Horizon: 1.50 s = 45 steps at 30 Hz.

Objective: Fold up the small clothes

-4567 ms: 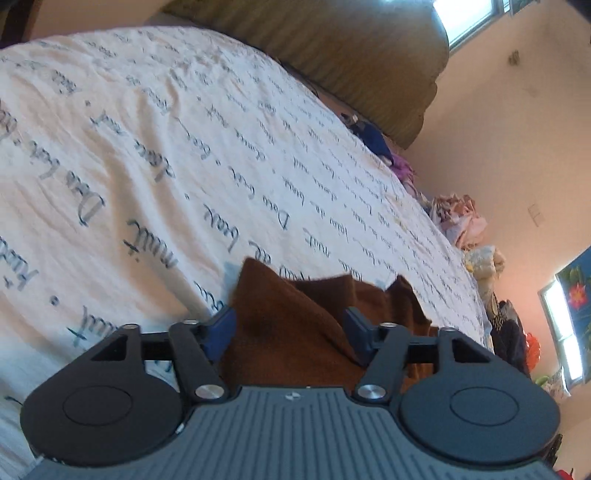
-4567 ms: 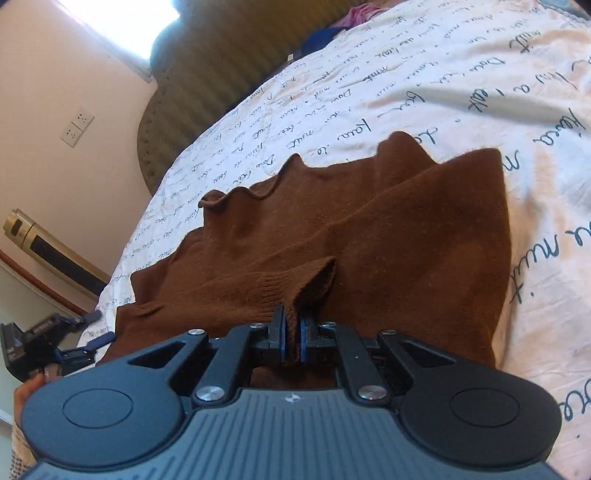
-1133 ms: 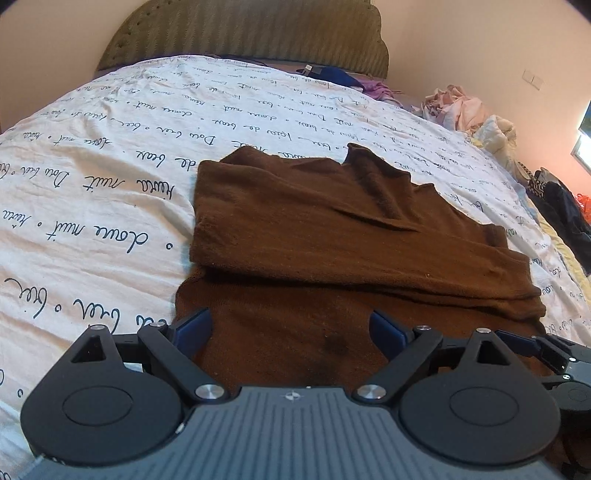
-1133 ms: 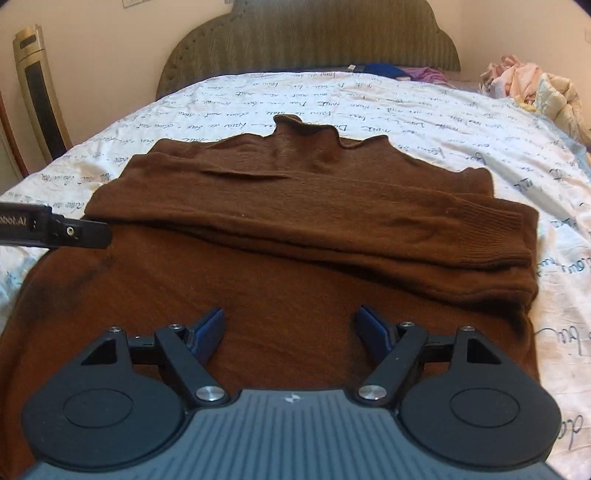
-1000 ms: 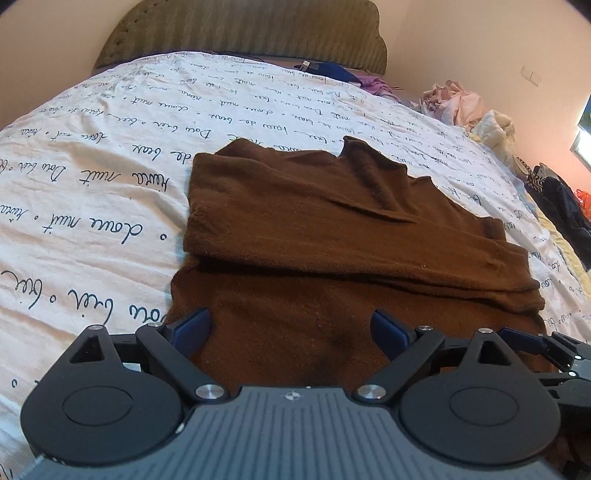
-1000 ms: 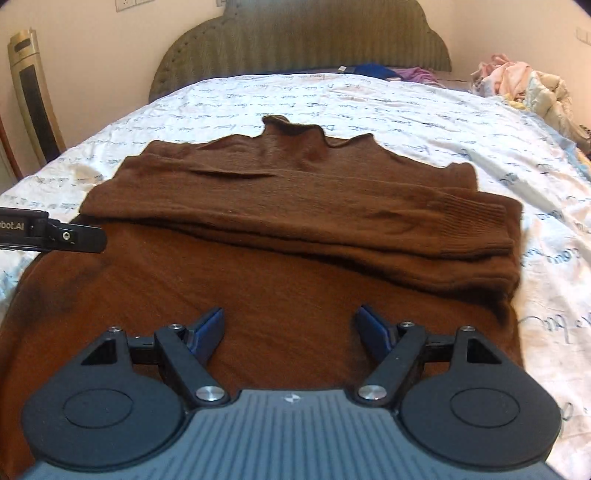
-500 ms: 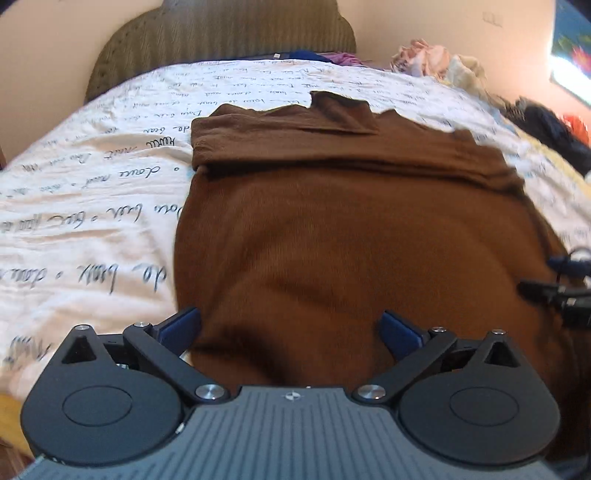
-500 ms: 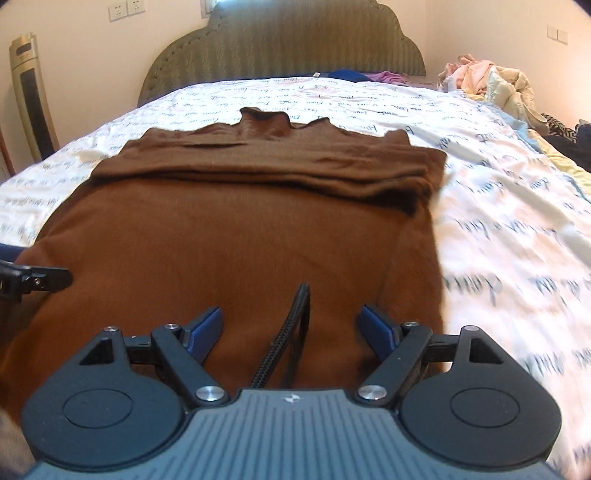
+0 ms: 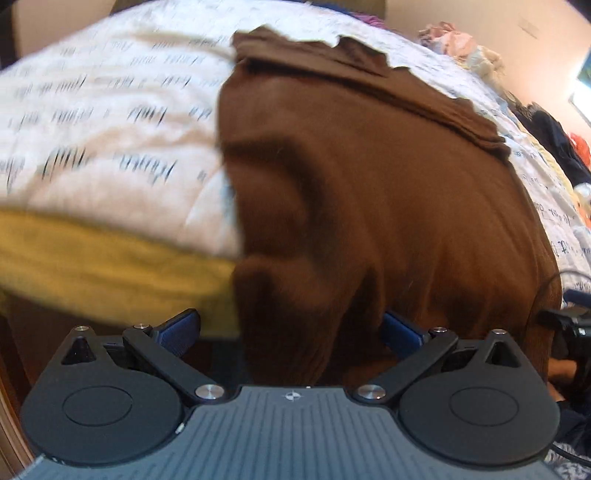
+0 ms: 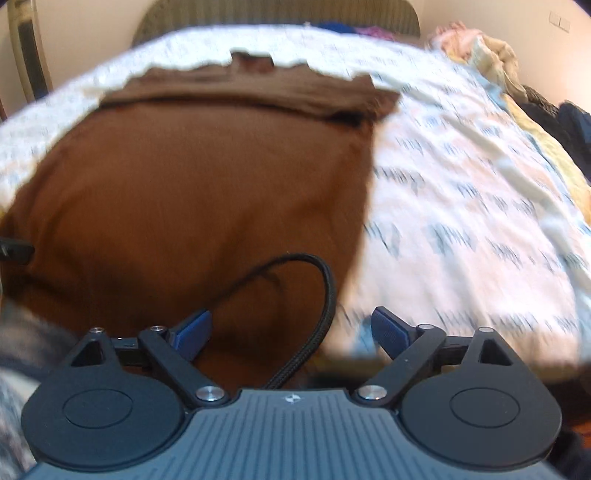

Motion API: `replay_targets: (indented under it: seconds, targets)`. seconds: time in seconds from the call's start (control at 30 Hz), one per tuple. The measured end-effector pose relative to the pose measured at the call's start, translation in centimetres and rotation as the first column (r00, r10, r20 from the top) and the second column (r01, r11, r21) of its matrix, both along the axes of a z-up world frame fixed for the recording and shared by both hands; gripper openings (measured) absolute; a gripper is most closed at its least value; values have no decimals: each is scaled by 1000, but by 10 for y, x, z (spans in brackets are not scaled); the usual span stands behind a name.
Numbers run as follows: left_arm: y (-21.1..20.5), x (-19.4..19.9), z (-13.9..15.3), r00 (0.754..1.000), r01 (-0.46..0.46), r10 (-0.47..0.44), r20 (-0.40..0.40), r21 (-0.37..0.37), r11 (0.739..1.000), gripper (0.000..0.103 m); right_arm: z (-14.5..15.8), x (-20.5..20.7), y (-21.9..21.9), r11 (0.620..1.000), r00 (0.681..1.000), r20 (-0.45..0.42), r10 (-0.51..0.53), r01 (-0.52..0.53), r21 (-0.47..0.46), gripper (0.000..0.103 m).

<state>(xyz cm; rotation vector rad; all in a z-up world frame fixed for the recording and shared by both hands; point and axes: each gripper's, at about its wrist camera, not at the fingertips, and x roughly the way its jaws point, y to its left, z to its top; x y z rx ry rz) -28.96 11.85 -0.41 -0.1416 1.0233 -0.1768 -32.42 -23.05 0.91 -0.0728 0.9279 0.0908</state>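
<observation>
Status: brown sweater [image 10: 192,192] lies flat on the bed [image 10: 461,206], collar toward the headboard [image 10: 277,11], hem hanging over the near edge of the bed. Both sleeves are already folded across the upper chest in a band [image 10: 258,92], so the sleeve step looks done. Body is not yet folded: the lower half is still one flat layer.

Left hand-held gripper [image 9: 290,328]: jaws wide apart, nothing clamped. It sits at the sweater's near left corner, where the hem drapes over the mattress edge; fabric is between the blue pads [image 9: 177,328], but they aren't pressing on it as far as the blur allows.

Right hand-held gripper [image 10: 291,328]: jaws opening, nothing gripped. It's at the near right hem corner; the sweater edge and a black braided cable [image 10: 317,317] loop through the gap between the fingers.

Judgement: roughly halfway. Left to do: pinch both hem corners, carry the hem up toward the collar, maybe one more fold to get a compact stack.

Risk: the cable sits in the right jaw gap and could get pinched with the hem. Both views are motion-blurred, so exact pad contact is uncertain.
</observation>
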Motion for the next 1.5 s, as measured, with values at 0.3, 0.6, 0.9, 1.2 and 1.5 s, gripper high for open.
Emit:
replay_targets:
  seconds: [0.3,0.6,0.9,1.2,1.5]
  targets:
    - [9,-16,51,988,14,-10,152,-24,1000,101,76,-58,-42,992,986,139,-90,101,-81,94]
    - [-44,-6,39,980,145,-132,150,-76,987,102,36,-27,-4,974,965,257,-61,1,227,93]
    - [-12,-22,-14,997,38,-40,-71,-23,999,97,-13,-13,30,996,986,155,65,-74,54,78]
    - [21,-21,-9,996,28,-15,93,-140,990,97,9,-39,11,974,979,202,39,-82,211,79]
    - [35,-22,-33,997,66,-54,50,-277,958,62,-19,-58,6,992,997,54,50,-56,113,79]
